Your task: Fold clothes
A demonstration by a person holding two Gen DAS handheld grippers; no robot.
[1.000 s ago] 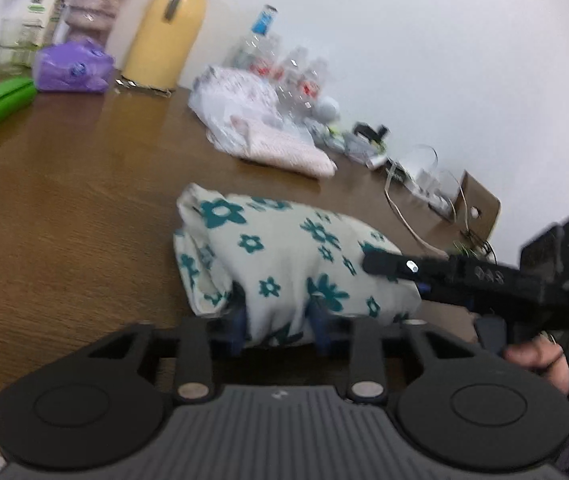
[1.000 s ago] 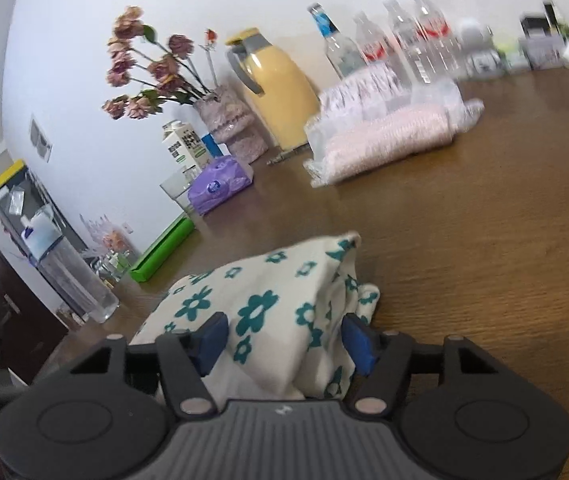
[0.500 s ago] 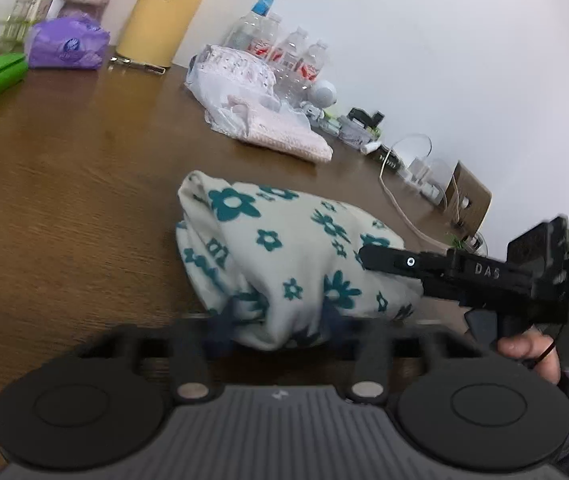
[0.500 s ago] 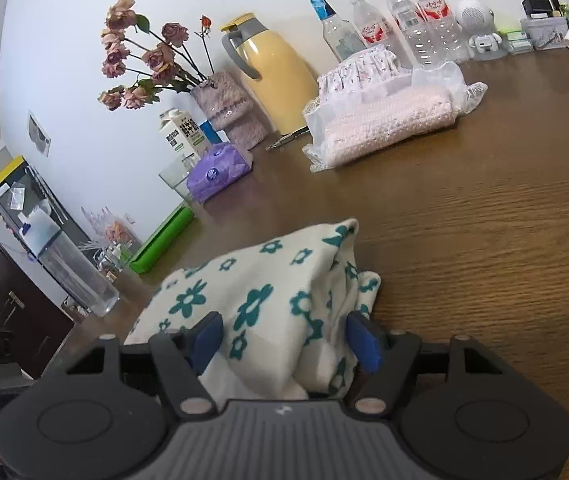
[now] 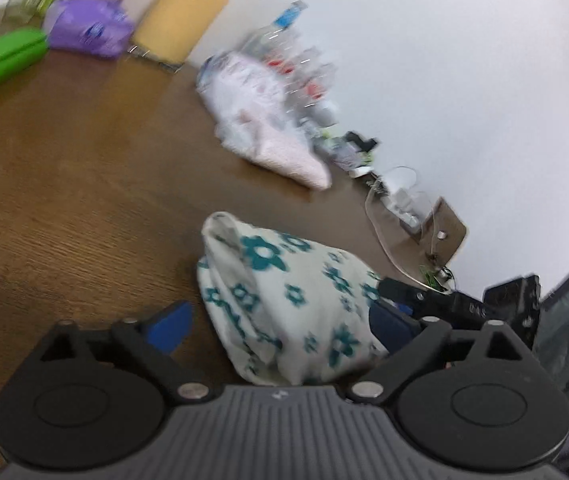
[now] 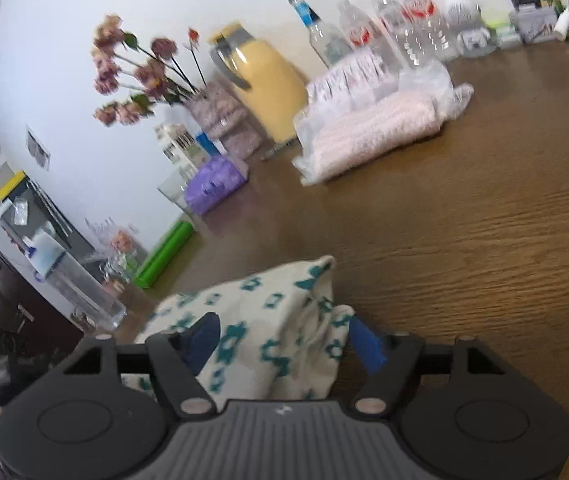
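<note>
The cloth (image 5: pixel 284 304), cream with teal flowers, lies bunched in a folded heap on the brown worktop (image 5: pixel 76 200), near its front edge. The left gripper (image 5: pixel 280 320) straddles one end, its jaws opening wide, pads clear of the fabric. The right gripper (image 6: pixel 284 340) straddles the other end, its jaws also opening, the cloth between them and the pads apart from it. A yellow jug (image 6: pixel 264 88), bottles (image 6: pixel 384 28) and a bagged bundle (image 6: pixel 372 124) stand along the far edge.
</note>
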